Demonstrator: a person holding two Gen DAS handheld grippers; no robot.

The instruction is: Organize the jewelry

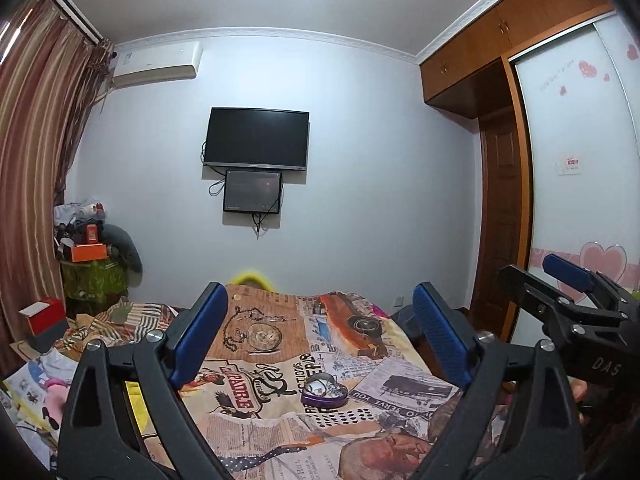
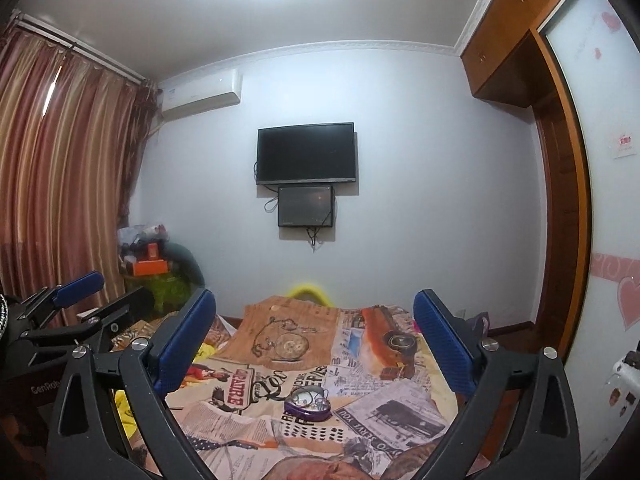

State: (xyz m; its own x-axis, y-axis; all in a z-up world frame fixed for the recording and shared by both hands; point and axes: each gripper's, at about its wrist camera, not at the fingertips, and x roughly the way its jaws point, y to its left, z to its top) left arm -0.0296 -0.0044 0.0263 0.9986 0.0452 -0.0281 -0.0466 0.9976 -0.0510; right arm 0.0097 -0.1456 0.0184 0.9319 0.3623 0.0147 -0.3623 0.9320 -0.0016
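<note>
On the bed [image 1: 280,432], between both wide-spread, empty tongs (left [image 1: 320,336], right [image 2: 316,344]), sits an open purple heart box [image 1: 324,394] with jewelry glinting inside, fitting either sorting's beginning or its finish, so no particular move is settled.

The bed cover [image 1: 280,364] has a collage print: newspaper text in black on cream, a brown panel with a pocket watch drawing, an orange old car, and red letters. On it sits a purple heart-shaped box [image 1: 323,391] with silver-coloured pieces inside. Both the left gripper [image 1: 320,336] and the right gripper [image 2: 316,340] are black with blue pads. The curtain [image 1: 36,152] has brown, red and beige stripes. The wall [image 1: 380,184] is pale lilac-white, the television [image 1: 256,139] black, the wardrobe [image 1: 504,40] orange-brown wood, its sliding door [image 1: 580,152] white with pink hearts.
</note>
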